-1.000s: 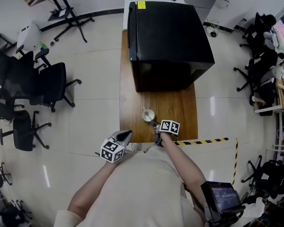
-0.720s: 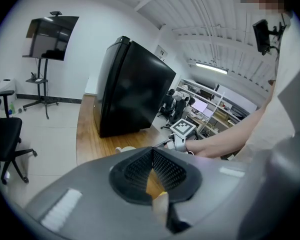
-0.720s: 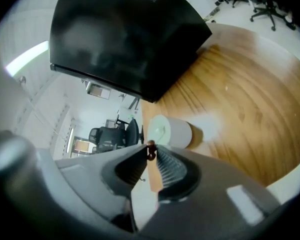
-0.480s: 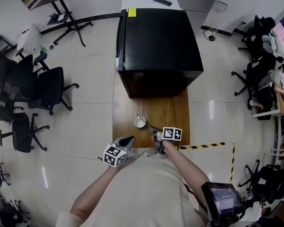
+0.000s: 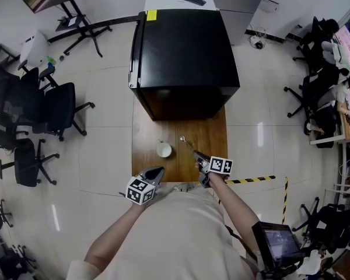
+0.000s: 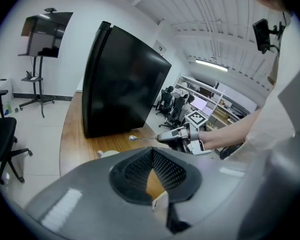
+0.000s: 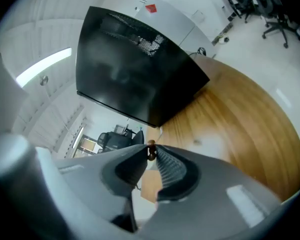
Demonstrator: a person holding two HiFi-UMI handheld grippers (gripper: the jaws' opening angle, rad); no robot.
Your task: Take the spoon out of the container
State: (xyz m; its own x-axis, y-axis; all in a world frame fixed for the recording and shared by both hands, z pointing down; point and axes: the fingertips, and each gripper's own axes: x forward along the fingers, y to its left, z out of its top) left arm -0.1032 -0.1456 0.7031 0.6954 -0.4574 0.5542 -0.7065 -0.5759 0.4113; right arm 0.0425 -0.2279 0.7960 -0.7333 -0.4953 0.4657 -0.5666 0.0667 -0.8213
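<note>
A small white cup (image 5: pixel 164 150) stands on the wooden table (image 5: pixel 213 134) in front of a black fridge. The metal spoon (image 5: pixel 187 143) is outside the cup, up in the air to its right, bowl pointing toward the fridge. My right gripper (image 5: pixel 197 155) is shut on the spoon's handle. In the left gripper view the spoon (image 6: pixel 140 138) sticks out level from the right gripper (image 6: pixel 164 137), above the cup (image 6: pixel 107 154). In the right gripper view the handle's end (image 7: pixel 151 151) shows pinched at the jaw tips. My left gripper (image 5: pixel 156 172) hangs at the table's near edge, shut and holding nothing.
The black fridge (image 5: pixel 184 51) fills the far half of the table. Yellow-black tape (image 5: pixel 256 178) marks the floor at the right. Office chairs (image 5: pixel 52 107) stand at the left, and more chairs and desks at the right.
The spoon has come out of the cup, carried up and to the right by my right gripper. The left gripper has stayed by the table's near edge.
</note>
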